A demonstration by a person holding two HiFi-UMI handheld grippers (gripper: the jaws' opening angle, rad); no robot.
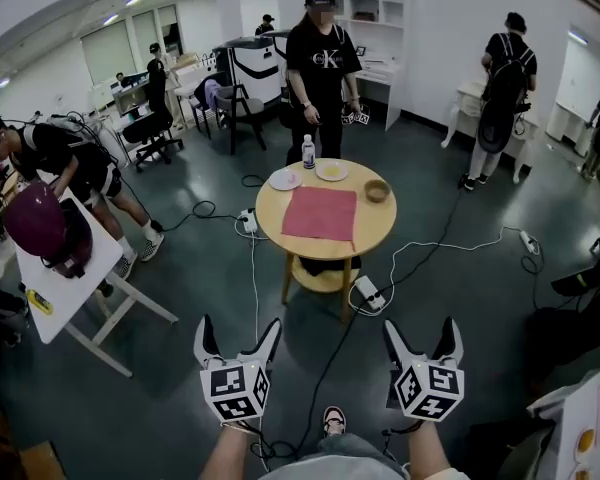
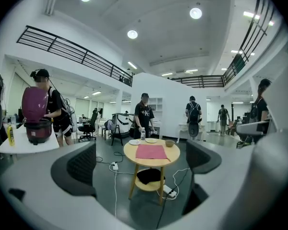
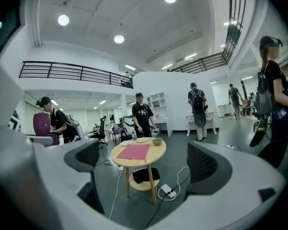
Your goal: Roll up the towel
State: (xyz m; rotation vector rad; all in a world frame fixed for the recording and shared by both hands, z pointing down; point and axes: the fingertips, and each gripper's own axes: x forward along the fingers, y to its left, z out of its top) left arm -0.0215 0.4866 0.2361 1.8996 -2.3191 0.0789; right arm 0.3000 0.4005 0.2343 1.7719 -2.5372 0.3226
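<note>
Nothing of the roll is begun: the pink-red rectangular cloth towel [image 1: 320,213] lies flat, seemingly without a fold at this range, on the round pale wooden table [image 1: 378,226] well ahead of the left gripper [image 1: 238,334] and right gripper [image 1: 420,334], both spread wide and empty.

Seeing a round wooden table [image 1: 270,218] at centre frame, carrying a water bottle [image 1: 308,152], a left plate [image 1: 285,179], a right plate [image 1: 331,171] and a small bowl [image 1: 377,191] along its upper edge. Noticing a power strip [image 1: 368,294] lying on the floor by its legs. Watching a person in a black T-shirt [image 1: 322,68] standing just above it, and another person [image 1: 65,163] bending over a white table [image 1: 80,278] at left, beside a purple appliance [image 1: 40,226].
</note>
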